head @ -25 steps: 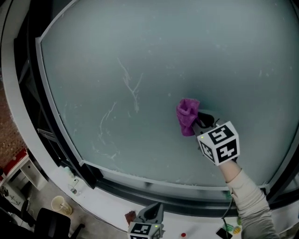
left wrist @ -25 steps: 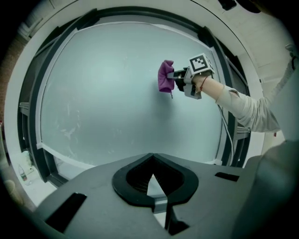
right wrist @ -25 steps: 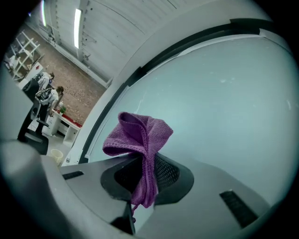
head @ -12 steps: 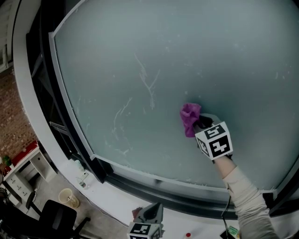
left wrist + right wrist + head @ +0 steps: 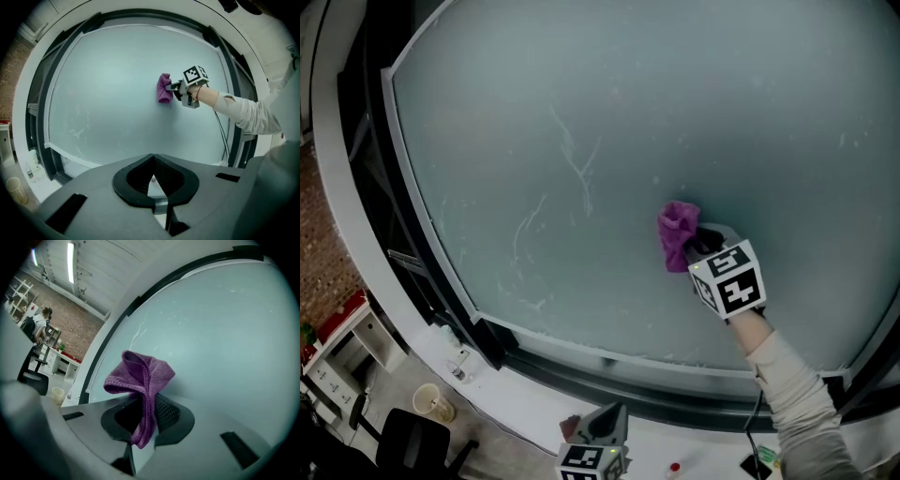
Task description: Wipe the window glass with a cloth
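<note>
The window glass (image 5: 628, 112) is a large frosted-looking pane with thin white streaks (image 5: 577, 169) left of centre. A crumpled purple cloth (image 5: 678, 234) is pressed against the pane by my right gripper (image 5: 698, 246), which is shut on it. In the right gripper view the cloth (image 5: 140, 373) bunches above the jaws and a tail hangs between them at my right gripper (image 5: 145, 423). My left gripper (image 5: 598, 441) stays low below the sill, shut, holding nothing. From the left gripper view the cloth (image 5: 164, 88) and right gripper (image 5: 174, 87) show mid-pane.
A black window frame (image 5: 412, 272) and a white sill (image 5: 525, 412) border the pane. Lower left, below the sill, are a paper cup (image 5: 428, 403), a black chair (image 5: 408, 445) and a white shelf unit (image 5: 347, 342). A light sleeve (image 5: 797, 403) trails from the right gripper.
The cloth and right gripper slid slightly toward the white streaks, then a little back to the right. The left gripper has stayed low near the sill.
</note>
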The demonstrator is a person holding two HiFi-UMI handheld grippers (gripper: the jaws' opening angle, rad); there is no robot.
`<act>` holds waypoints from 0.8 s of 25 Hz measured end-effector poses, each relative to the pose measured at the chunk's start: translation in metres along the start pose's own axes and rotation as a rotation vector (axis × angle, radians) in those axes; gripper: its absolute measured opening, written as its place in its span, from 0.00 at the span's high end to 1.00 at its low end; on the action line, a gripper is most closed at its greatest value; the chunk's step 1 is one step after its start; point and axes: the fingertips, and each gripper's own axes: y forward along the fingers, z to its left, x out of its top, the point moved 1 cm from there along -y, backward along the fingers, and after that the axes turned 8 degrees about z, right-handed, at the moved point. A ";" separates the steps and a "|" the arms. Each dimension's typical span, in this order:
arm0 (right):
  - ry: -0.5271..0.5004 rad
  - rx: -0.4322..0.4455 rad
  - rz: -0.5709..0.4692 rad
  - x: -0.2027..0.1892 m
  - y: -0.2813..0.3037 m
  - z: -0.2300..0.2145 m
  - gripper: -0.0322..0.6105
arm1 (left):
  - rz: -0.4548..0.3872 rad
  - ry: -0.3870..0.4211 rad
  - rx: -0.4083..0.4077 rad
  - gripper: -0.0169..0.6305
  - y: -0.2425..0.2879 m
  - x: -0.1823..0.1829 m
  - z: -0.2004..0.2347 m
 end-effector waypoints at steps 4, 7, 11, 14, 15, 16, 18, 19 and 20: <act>0.001 -0.024 0.010 -0.012 -0.013 -0.012 0.87 | 0.004 0.014 -0.032 0.97 0.009 0.000 -0.011; 0.003 -0.041 0.019 -0.020 -0.023 -0.022 0.87 | 0.006 0.022 -0.055 0.97 0.014 0.001 -0.020; 0.003 -0.070 0.033 -0.029 -0.040 -0.037 0.87 | 0.011 0.038 -0.093 0.97 0.020 0.003 -0.034; 0.007 -0.092 0.043 -0.038 -0.052 -0.049 0.87 | 0.014 0.053 -0.119 0.97 0.025 0.004 -0.044; 0.008 -0.102 0.047 -0.041 -0.057 -0.054 0.87 | 0.014 0.058 -0.128 0.97 0.027 0.004 -0.047; 0.009 -0.111 0.050 -0.043 -0.061 -0.058 0.87 | 0.014 0.063 -0.137 0.97 0.029 0.005 -0.050; 0.010 -0.131 0.057 -0.048 -0.069 -0.066 0.87 | 0.014 0.069 -0.155 0.97 0.032 0.006 -0.056; 0.012 -0.140 0.061 -0.051 -0.073 -0.069 0.87 | 0.014 0.072 -0.163 0.97 0.033 0.007 -0.058; 0.012 -0.148 0.066 -0.053 -0.077 -0.073 0.87 | 0.015 0.075 -0.170 0.97 0.035 0.008 -0.060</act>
